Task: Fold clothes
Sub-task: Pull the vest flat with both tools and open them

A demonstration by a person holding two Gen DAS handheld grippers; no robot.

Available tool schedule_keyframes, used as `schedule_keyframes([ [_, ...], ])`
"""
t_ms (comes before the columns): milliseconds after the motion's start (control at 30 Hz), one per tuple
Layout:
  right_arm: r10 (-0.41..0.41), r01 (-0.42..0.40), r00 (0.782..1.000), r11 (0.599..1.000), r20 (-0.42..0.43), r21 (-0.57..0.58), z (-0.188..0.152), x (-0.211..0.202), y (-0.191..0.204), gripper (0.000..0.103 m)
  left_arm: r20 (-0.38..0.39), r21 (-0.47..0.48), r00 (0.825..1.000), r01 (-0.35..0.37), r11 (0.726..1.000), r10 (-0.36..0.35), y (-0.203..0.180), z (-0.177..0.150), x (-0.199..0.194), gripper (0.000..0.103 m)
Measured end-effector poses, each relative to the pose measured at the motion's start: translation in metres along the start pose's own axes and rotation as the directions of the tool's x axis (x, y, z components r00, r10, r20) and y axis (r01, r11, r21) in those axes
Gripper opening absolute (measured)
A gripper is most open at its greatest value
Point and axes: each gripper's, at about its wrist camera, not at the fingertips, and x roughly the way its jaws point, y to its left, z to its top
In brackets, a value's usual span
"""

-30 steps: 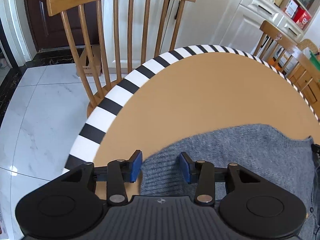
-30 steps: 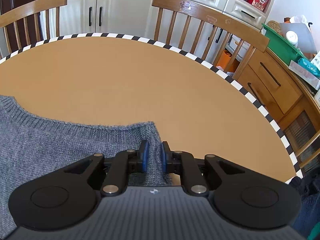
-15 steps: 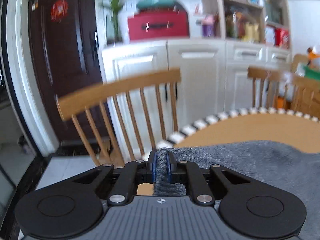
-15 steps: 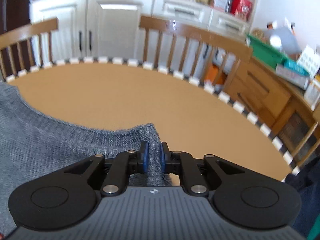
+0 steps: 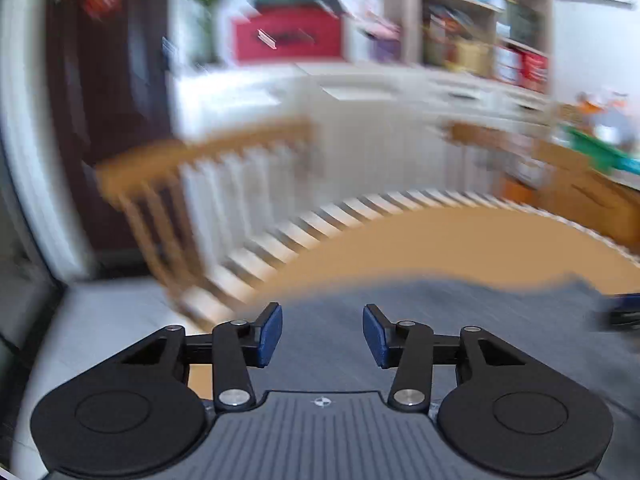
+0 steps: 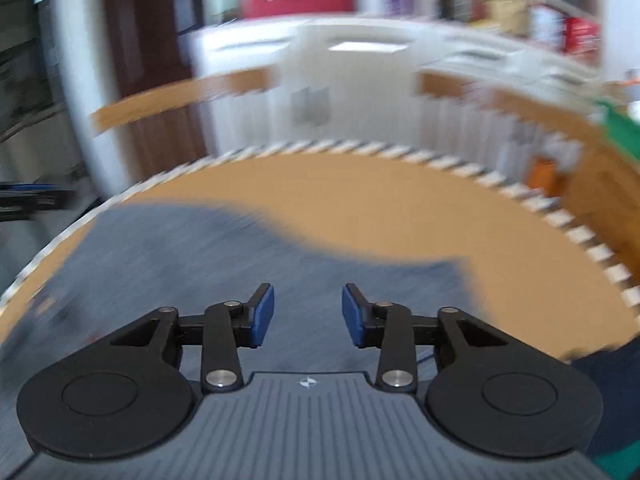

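A grey knitted sweater [image 5: 440, 312] lies on the round tan table [image 5: 460, 236]; it also shows in the right wrist view [image 6: 192, 256]. My left gripper [image 5: 322, 334] is open and empty above the sweater's near left part. My right gripper [image 6: 308, 314] is open and empty above the sweater's near part, with the garment's right edge [image 6: 452, 272] a little to its right. Both views are blurred by motion. The other gripper shows faintly at the right edge of the left wrist view [image 5: 624, 312].
The table [image 6: 400, 200] has a black-and-white striped rim [image 5: 304, 232]. Wooden chairs [image 5: 192, 176] stand behind it, with a second chair [image 6: 520, 104] at the right. White cabinets [image 6: 352, 64] and shelves fill the back.
Both grippers were shut on the sweater's edges and lifted them; now both are open, the cloth is let go and lies flat. Both cameras are moving fast.
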Motion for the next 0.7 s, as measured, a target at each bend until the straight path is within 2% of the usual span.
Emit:
schedule_keyframes([
  [33,0.005,-0.006,1.000,1.000,-0.023,-0.025,-0.009,0.004,0.010,0.035,-0.033,0.014,0.999,0.021,1.000,-0.021,-0.012,-0.014,0.001,0.038],
  [100,-0.012,0.009,0.998,0.999,-0.066,-0.051,-0.026,0.012,0.023,0.020,-0.122,0.014,0.992,0.023,1.000,-0.021,-0.030,-0.040,0.007,0.030],
  [167,-0.028,0.024,0.993,0.999,-0.111,-0.040,-0.039,0.020,0.027,0.020,-0.196,-0.031,0.980,0.009,0.999,-0.015,-0.033,-0.055,0.013,0.031],
  [233,-0.040,0.037,0.995,0.999,-0.092,-0.033,-0.047,0.018,0.027,0.021,-0.209,-0.060,0.978,-0.024,0.998,0.011,-0.030,-0.061,0.023,0.037],
  [367,-0.046,0.047,0.995,0.999,-0.092,0.009,-0.045,-0.007,0.030,0.022,-0.270,-0.089,0.961,-0.086,0.992,0.059,-0.025,-0.048,0.018,0.033],
  [500,-0.052,0.054,0.996,0.998,-0.071,0.032,-0.066,-0.058,0.027,0.023,-0.311,-0.068,0.947,-0.112,0.991,0.086,-0.037,-0.050,-0.052,0.034],
  [600,-0.058,0.059,0.996,0.998,-0.070,0.022,-0.092,-0.092,0.027,0.025,-0.333,-0.118,0.942,-0.085,0.989,0.041,-0.046,-0.071,-0.092,0.036],
  [700,-0.080,0.079,0.992,0.997,-0.097,-0.009,-0.120,-0.109,0.028,0.025,-0.350,-0.109,0.937,-0.064,0.992,0.022,-0.060,-0.094,-0.111,0.037],
])
